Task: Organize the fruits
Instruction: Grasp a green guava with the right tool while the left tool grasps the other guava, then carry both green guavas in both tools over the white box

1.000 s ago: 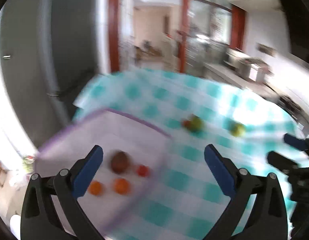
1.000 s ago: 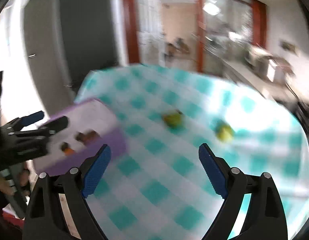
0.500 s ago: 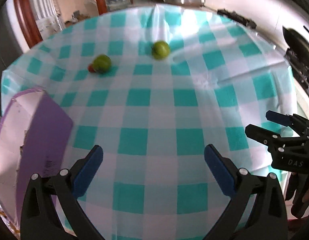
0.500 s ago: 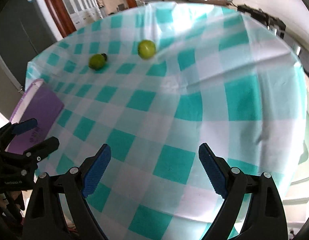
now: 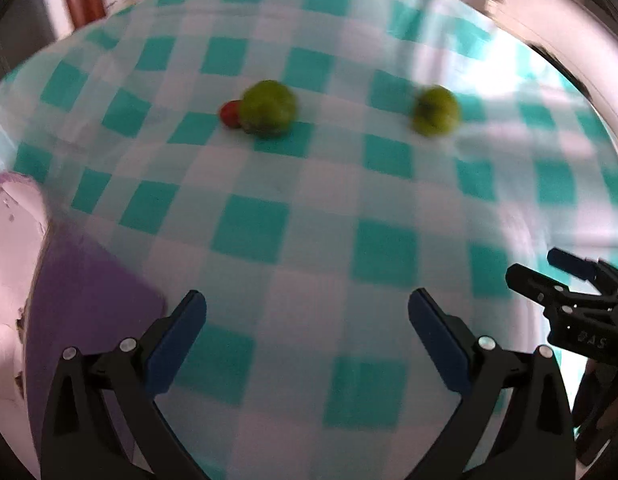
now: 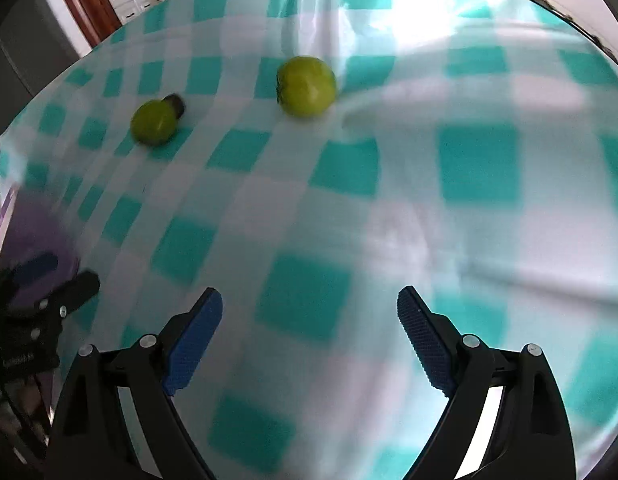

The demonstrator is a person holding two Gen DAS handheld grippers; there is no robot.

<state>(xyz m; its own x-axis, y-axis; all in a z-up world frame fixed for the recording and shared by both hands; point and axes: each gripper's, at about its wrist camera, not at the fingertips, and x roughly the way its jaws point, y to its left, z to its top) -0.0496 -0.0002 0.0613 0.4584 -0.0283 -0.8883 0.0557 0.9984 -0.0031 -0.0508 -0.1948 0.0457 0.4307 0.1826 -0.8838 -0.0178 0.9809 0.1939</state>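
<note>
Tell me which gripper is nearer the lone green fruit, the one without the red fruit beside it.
Right. The right gripper faces the lone green fruit almost head-on; the left gripper stands farther left, the fruit off to its right.

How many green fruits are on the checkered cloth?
2. One green fruit lies left, touching a small red fruit; the other green fruit lies alone to its right. More may be hidden in the purple box.

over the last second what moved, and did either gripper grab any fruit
Both grippers swung down and closed in on the green fruits, which now look larger. Nothing grabbed: left gripper and right gripper stay open. Fruits, small red fruit and purple box stayed put.
</note>
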